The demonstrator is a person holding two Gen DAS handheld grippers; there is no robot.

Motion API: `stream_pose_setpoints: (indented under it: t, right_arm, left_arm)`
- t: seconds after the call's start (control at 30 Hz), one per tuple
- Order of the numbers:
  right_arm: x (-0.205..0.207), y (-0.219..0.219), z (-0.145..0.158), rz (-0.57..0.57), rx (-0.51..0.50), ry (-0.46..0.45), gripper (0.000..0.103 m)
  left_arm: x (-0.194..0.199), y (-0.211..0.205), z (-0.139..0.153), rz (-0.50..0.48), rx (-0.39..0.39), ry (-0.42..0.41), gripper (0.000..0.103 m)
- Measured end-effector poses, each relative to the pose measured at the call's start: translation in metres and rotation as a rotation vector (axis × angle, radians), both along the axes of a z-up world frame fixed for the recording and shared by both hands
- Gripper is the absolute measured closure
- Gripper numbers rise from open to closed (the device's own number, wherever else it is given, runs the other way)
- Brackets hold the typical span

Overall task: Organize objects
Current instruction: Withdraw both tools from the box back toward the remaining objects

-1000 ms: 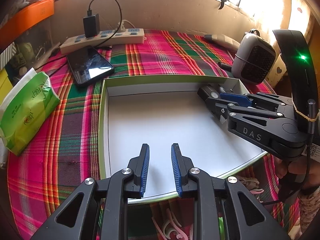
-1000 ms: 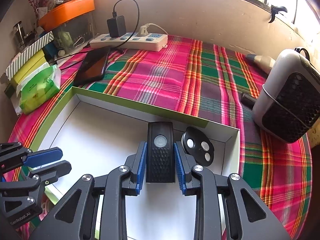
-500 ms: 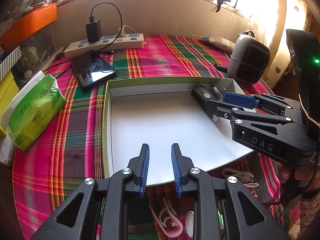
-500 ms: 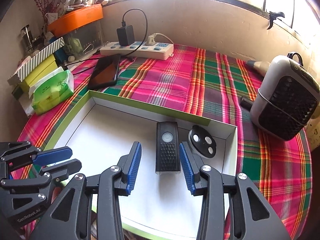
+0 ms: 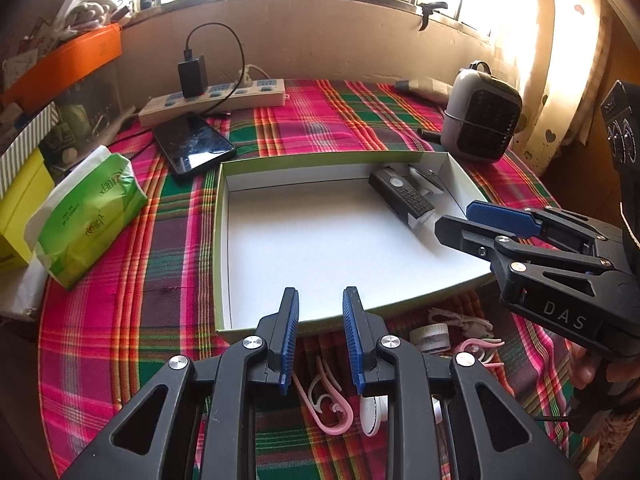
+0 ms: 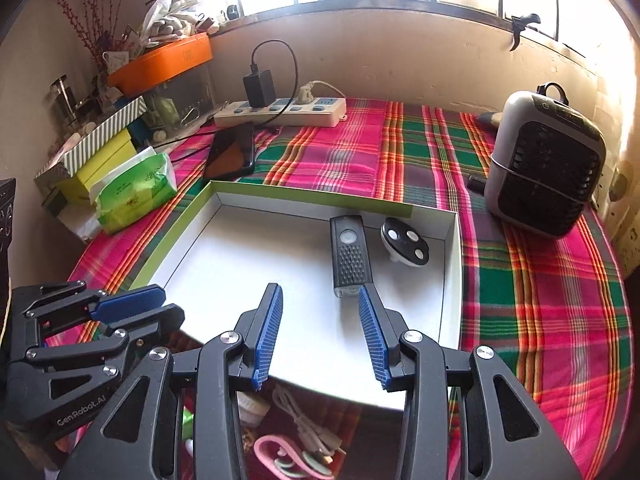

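Observation:
A shallow white box with a green rim (image 5: 219, 240) (image 6: 312, 194) lies on the plaid cloth. In its far right corner lie a black rectangular remote (image 5: 402, 198) (image 6: 351, 256) and a round black fob with white buttons (image 6: 405, 242) (image 5: 426, 182). My right gripper (image 6: 320, 332) is open and empty, just short of the remote; it also shows in the left wrist view (image 5: 464, 220). My left gripper (image 5: 320, 336) is open and empty over the box's near edge; it also shows in the right wrist view (image 6: 136, 308). Pink ear hooks (image 5: 328, 404) (image 6: 288, 460), a small jar (image 5: 430, 338) and a coiled cable (image 6: 308, 424) lie in front of the box.
A phone (image 5: 192, 144), a power strip with charger (image 5: 216, 96) and a green tissue pack (image 5: 88, 216) lie left and behind the box. A small grey fan (image 6: 544, 164) stands at the right. Boxes and an orange tray (image 6: 160, 60) crowd the far left.
My right gripper opened, let go of the black remote in the box, and drew back. My left gripper also drew back toward the box's near edge.

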State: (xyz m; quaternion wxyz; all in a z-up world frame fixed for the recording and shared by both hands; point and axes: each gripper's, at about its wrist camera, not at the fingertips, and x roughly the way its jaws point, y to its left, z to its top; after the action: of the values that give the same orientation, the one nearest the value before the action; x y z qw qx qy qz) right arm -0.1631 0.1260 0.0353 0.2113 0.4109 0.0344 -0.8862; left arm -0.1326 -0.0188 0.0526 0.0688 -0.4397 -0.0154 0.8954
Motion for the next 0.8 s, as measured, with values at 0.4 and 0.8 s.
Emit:
stream_pose_setpoints:
  t: [0.4,0.8]
  right_arm:
    - [0.038,0.008,0.006,-0.021,-0.033,0.027,0.062]
    - [0.079,0.022,-0.007,-0.034,-0.038,0.023,0.055]
  left_arm:
    - [0.024,0.000,0.006,-0.001,-0.005,0.044,0.082]
    - [0.049,-0.018,-0.002,0.001,0.047,0.059,0.082]
